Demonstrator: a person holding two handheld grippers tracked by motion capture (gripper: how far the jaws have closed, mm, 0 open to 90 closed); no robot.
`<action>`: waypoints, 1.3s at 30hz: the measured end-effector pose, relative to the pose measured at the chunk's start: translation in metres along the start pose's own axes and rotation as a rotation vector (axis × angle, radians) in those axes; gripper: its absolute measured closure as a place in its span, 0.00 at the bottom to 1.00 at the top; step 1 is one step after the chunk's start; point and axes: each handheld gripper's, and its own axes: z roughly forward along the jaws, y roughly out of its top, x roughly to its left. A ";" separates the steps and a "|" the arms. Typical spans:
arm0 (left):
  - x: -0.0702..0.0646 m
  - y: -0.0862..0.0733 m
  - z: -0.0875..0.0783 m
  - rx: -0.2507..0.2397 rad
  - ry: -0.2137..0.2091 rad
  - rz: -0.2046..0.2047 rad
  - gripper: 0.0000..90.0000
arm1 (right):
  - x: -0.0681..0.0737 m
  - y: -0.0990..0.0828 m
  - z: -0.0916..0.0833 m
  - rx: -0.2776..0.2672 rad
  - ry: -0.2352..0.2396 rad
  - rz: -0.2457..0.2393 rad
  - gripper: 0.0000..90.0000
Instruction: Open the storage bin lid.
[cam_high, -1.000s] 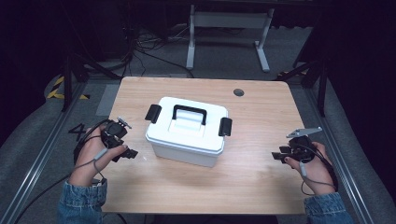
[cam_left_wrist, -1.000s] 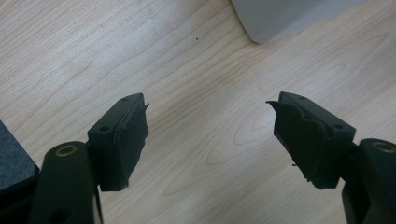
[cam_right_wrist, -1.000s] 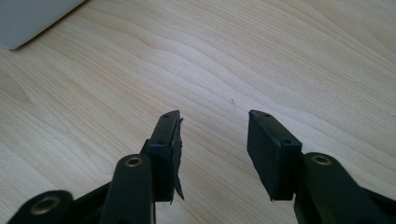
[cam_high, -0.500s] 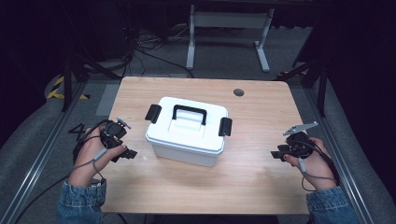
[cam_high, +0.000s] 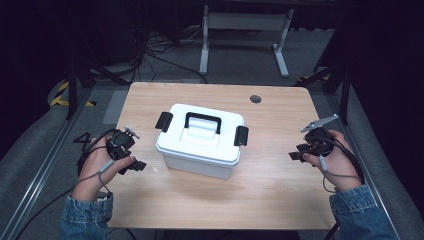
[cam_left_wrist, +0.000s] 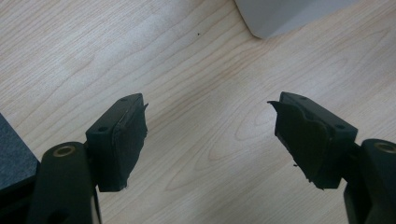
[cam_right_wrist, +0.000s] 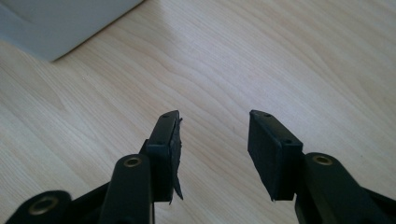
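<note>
Pale woodgrain table (cam_high: 270, 190), boxy white plastic case (cam_high: 200, 142)

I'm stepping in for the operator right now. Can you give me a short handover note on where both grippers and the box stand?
Left gripper: open, nothing between the jaws, over bare table left of the box.
Right gripper: jaws have just been opening, nothing between them, right of the box.
White box: mid-table, lid on, black handle flat, both side latches look closed.
Done: nothing visible yet.
Left: the box is untouched; probably the latches come first.
</note>
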 end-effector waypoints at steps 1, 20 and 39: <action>0.000 0.000 0.000 0.002 -0.004 -0.001 0.29 | 0.001 0.007 -0.003 -0.002 0.003 -0.012 0.59; -0.002 0.002 0.002 0.005 -0.015 -0.007 0.29 | 0.026 0.081 -0.014 0.005 0.045 -0.128 0.58; -0.001 0.000 0.002 0.009 -0.018 -0.013 0.29 | 0.050 0.136 -0.016 -0.003 0.089 -0.204 0.57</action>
